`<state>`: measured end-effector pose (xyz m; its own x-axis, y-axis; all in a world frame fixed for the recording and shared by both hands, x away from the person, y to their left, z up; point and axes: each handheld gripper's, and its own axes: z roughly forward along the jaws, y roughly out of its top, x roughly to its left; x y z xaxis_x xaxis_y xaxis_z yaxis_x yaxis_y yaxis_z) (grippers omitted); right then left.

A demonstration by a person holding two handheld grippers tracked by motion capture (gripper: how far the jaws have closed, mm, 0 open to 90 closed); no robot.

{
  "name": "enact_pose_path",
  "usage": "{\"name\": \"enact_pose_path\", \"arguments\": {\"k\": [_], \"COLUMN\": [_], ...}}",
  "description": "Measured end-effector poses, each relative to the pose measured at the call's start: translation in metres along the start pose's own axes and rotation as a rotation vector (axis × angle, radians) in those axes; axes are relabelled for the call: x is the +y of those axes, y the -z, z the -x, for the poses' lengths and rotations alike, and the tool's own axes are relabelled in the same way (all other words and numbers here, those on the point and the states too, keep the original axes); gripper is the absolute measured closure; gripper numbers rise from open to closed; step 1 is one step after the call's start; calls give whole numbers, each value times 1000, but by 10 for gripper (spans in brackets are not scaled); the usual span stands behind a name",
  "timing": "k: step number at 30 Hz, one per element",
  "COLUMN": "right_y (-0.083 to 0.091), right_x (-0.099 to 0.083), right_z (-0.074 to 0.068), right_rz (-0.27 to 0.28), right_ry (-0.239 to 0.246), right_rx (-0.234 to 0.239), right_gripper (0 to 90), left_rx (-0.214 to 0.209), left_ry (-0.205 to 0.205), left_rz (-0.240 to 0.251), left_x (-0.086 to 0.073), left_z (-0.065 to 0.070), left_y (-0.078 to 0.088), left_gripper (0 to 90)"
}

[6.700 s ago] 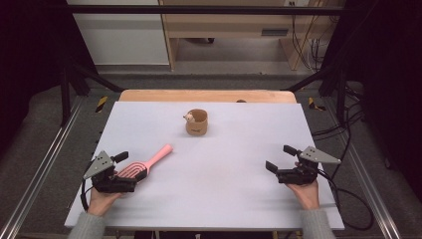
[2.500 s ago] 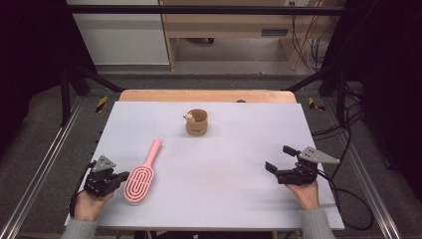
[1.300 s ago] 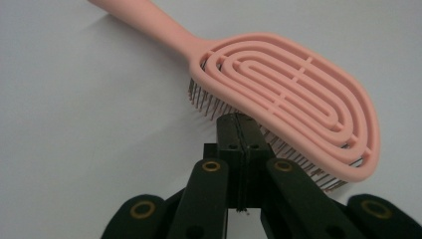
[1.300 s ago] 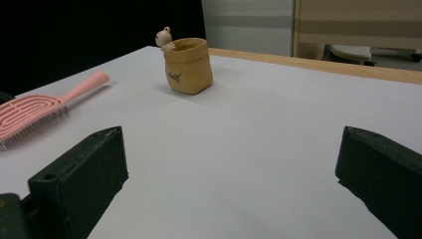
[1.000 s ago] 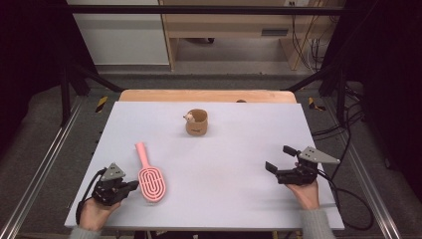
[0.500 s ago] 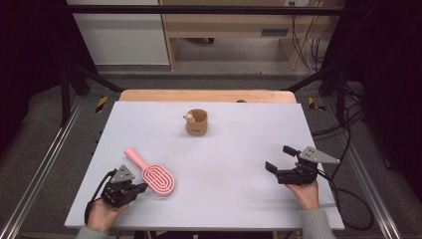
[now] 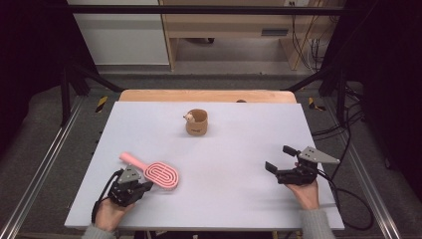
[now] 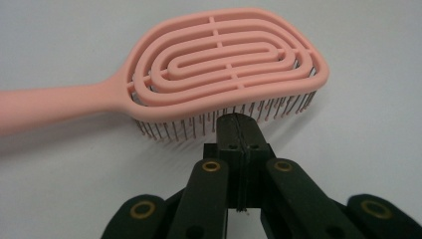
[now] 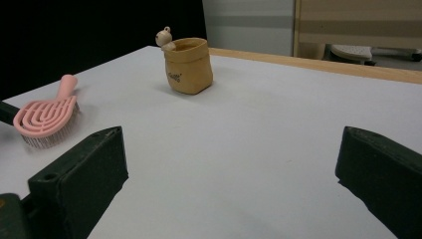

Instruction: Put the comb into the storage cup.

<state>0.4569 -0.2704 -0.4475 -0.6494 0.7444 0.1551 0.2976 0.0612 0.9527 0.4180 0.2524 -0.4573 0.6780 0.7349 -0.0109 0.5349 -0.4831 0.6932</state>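
With its jaws pressed together against the bristle edge, the left claw should keep nudging the pink hairbrush low and level across the near-left surface, while the right claw waits with jaws apart, the tan pouch standing well beyond.

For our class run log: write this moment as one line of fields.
left tool: shut, tips at pink hairbrush bristles | right tool: open, nothing held | brush: bristles down on table | pouch: upright
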Motion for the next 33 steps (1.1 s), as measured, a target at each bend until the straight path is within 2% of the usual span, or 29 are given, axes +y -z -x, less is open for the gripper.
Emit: {"name": "enact_pose_path", "arguments": {"k": [33], "right_y": [-1], "right_x": [0], "right_z": [0], "right_rz": [2], "right_ry": [3], "right_rx": [0], "right_gripper": [4], "left_rx": [45], "left_ry": [-23], "left_rz": [34], "left_x": [14], "left_z": [3], "left_y": [-28], "left_gripper": [899]}}
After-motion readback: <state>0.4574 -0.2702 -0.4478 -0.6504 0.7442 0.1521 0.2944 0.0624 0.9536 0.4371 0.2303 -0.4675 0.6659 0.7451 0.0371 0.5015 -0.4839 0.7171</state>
